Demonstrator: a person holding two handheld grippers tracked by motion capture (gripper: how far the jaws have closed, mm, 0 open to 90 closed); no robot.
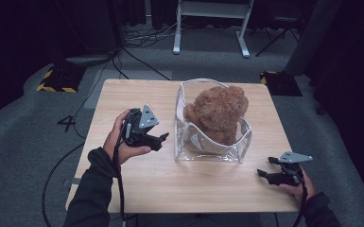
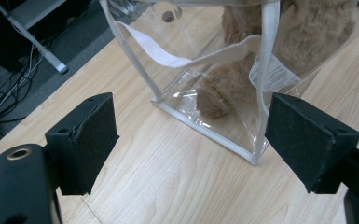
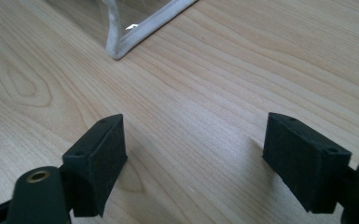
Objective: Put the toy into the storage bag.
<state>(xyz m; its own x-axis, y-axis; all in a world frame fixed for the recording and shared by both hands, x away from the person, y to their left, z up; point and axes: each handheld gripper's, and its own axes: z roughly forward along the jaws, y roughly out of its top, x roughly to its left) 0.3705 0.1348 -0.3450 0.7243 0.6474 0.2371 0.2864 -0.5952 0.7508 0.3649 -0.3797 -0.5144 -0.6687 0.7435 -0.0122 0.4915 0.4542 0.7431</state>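
left tongs (image 1: 163,140): jaws apart, nothing gripped, aimed at bag (image 1: 211,153), just beside its left wall
right tongs (image 1: 263,167): jaws apart, nothing gripped, low over table (image 1: 123,94), near bag's right corner
bag: clear, white trim, upright at table centre
bear (image 1: 217,118): seated inside bag, head above rim
risk: bag likely tipped or slid if thin wall is pinched off-centre; strap (image 2: 168,51) could be snagged
views: label (image 2: 272,74) on bear seen in left gripper view; floor cables seen in high view

Light wooden table (image 1: 137,184), grey carpet floor (image 1: 23,142), white desk frame (image 1: 212,23), yellow-black striped block (image 1: 56,80)
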